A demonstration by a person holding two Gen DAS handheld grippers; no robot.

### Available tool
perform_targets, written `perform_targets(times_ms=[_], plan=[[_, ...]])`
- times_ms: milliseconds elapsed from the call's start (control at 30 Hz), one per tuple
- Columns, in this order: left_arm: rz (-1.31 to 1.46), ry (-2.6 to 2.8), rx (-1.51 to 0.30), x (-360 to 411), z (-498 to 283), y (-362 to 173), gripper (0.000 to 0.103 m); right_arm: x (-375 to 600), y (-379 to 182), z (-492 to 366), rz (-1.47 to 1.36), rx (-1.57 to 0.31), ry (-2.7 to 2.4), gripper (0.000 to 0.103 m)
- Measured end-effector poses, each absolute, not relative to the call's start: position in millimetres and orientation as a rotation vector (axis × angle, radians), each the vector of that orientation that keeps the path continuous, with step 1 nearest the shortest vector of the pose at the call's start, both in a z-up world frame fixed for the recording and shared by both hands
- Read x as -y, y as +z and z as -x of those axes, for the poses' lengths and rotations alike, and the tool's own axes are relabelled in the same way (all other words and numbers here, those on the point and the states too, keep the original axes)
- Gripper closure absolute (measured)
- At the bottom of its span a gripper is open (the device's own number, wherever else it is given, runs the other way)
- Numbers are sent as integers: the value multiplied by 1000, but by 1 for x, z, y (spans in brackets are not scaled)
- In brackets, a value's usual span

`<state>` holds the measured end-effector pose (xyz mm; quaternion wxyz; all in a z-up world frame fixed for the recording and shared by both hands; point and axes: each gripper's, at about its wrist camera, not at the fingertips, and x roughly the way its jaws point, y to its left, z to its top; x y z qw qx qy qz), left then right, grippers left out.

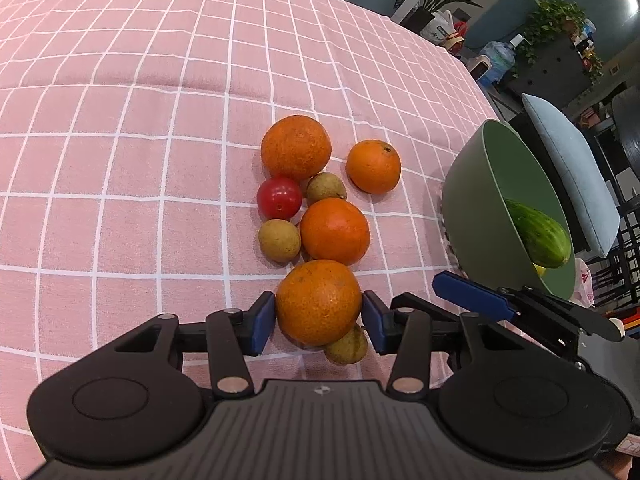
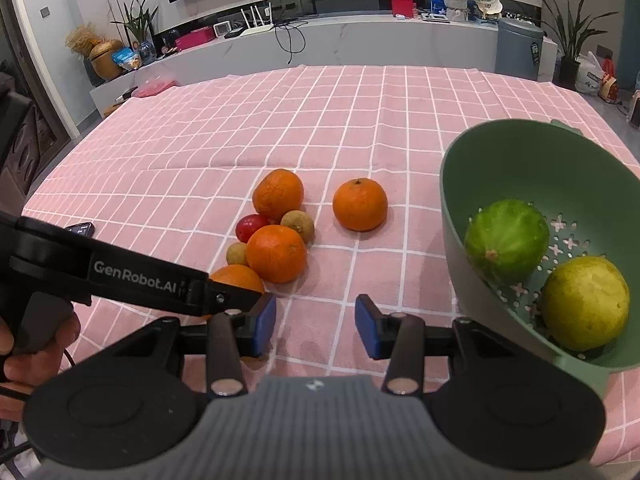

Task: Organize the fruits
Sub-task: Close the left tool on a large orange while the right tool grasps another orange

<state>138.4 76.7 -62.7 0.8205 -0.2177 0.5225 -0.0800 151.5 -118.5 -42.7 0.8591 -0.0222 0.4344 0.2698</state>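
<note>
Several oranges lie clustered on the pink checked cloth [image 1: 120,120]. My left gripper [image 1: 319,320] has its blue pads against both sides of the nearest orange [image 1: 319,302], which rests on the cloth. Behind it sit another orange [image 1: 335,231], a red fruit [image 1: 279,197] and small brownish-green fruits [image 1: 279,240]. In the right wrist view that gripped orange [image 2: 236,278] is half hidden by the left gripper's black body [image 2: 132,276]. My right gripper [image 2: 316,326] hovers open over bare cloth, nothing between its pads. The green colander [image 2: 452,200] on the right holds a cucumber [image 2: 506,236] and a yellow-green citrus [image 2: 584,304].
One orange [image 2: 360,204] lies apart from the cluster, toward the colander. A small brownish fruit [image 1: 347,346] sits tucked under the gripped orange. A hand [image 2: 36,344] holds the left gripper's handle. A blue cushion [image 1: 572,176] lies beyond the table's right edge.
</note>
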Motion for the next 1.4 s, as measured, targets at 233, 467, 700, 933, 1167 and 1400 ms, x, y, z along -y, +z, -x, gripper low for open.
perform_targets(times_ms=[233, 467, 700, 933, 1167, 1400], plan=[[470, -170, -1041, -79, -131, -53, 52, 114, -41, -154, 44, -906, 582, 61], [519, -96, -935, -97, -121, -40, 52, 95, -36, -161, 51, -876, 627, 60], [546, -40, -908, -109, -125, -39, 52, 72, -43, -175, 64, -910, 641, 58], [543, -34, -912, -109, -125, -41, 52, 69, -56, -183, 47, -955, 637, 60], [533, -35, -904, -107, -122, -40, 52, 74, -58, -181, 32, -944, 649, 68], [495, -45, -879, -99, -119, -25, 52, 87, -27, -169, 37, -850, 642, 69]])
